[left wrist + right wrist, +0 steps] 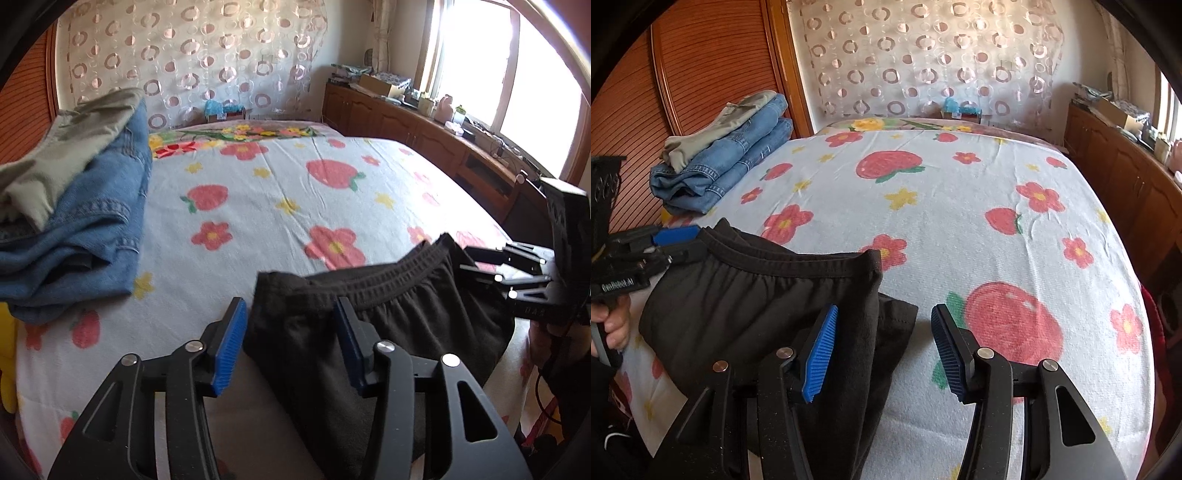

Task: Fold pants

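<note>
Lay on the flower-and-strawberry printed bed sheet (960, 206) — black elastic-waist pants (369, 317), near its front edge. Spread wide over the waistband, left gripper (291, 343) fingers, blue-padded; likewise parted — right gripper (882, 350), straddling the pants' right edge.

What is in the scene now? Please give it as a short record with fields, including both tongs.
surface: bed with flower and strawberry sheet
task item: black pants, waistband end lying on the near edge of the bed
left tongs: open, over one waistband corner, pads not closed on cloth
right tongs: open, over the other waistband corner
other clothes: folded blue jeans with a grey-green garment on top, at the far left of the bed
background: wooden cabinets under a bright window
</note>
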Tool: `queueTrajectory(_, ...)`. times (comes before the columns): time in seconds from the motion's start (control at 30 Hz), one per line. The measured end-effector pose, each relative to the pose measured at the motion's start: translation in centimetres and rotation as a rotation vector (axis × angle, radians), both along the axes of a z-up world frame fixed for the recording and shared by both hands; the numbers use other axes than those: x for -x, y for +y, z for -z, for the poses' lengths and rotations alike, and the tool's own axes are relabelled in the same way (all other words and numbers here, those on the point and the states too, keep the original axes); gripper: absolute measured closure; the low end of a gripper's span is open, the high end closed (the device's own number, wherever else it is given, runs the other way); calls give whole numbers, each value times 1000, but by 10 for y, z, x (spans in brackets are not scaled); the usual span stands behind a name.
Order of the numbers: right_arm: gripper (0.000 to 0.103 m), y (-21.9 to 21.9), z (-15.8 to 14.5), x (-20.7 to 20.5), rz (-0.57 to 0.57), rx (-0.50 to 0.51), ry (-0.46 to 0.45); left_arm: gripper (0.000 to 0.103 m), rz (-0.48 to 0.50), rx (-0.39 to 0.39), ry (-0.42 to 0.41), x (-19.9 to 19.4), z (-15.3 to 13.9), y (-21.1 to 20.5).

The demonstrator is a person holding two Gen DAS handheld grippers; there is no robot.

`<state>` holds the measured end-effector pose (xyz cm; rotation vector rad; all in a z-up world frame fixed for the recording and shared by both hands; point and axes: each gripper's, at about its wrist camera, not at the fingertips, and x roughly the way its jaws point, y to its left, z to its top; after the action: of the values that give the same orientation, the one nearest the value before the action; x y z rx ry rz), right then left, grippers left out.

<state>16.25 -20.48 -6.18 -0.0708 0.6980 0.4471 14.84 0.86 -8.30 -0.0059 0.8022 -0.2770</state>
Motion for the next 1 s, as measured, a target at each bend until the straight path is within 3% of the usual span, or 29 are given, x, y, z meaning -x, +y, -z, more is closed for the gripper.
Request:
queueTrajectory(0.5, 49, 0, 0, 0, -3, 5, -4, 46, -11, 43, 80, -18, 20, 8)
queueTrajectory(0.83, 53, 1, 0, 1, -12, 9, -6, 46, -8, 49, 56, -16, 20, 9)
queueTrajectory(0.9, 53, 1, 0, 0, -18, 10, -7, 47, -6, 49, 56, -16, 20, 9)
queueTrajectory(1.0, 57, 1, 0, 0, -23, 8, -7, 56, 11, 61, 58, -16, 20, 8)
